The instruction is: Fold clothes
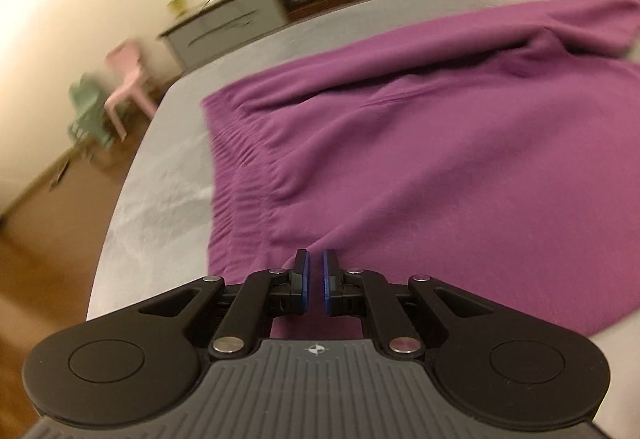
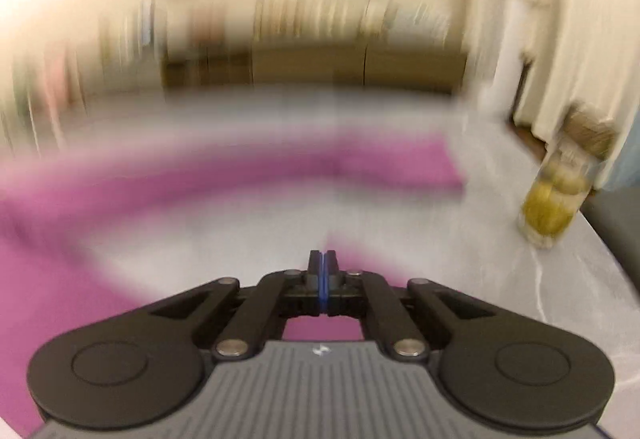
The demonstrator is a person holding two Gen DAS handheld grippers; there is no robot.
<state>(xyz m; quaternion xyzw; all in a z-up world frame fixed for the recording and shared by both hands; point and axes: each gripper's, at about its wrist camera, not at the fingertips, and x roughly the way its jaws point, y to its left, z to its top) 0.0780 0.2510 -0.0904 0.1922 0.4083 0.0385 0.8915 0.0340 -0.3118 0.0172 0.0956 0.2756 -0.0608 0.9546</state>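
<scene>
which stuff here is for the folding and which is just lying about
For the job:
purple garment
left tongs
right tongs
grey table

Lying about:
glass jar
pink chair
green chair
sideboard

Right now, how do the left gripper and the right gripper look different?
The left gripper's jaws show a thin gap, but the right gripper's jaws are pressed together. The left gripper has purple garment all ahead of it; the right gripper faces mostly bare grey table. Both are black with blue pads.
</scene>
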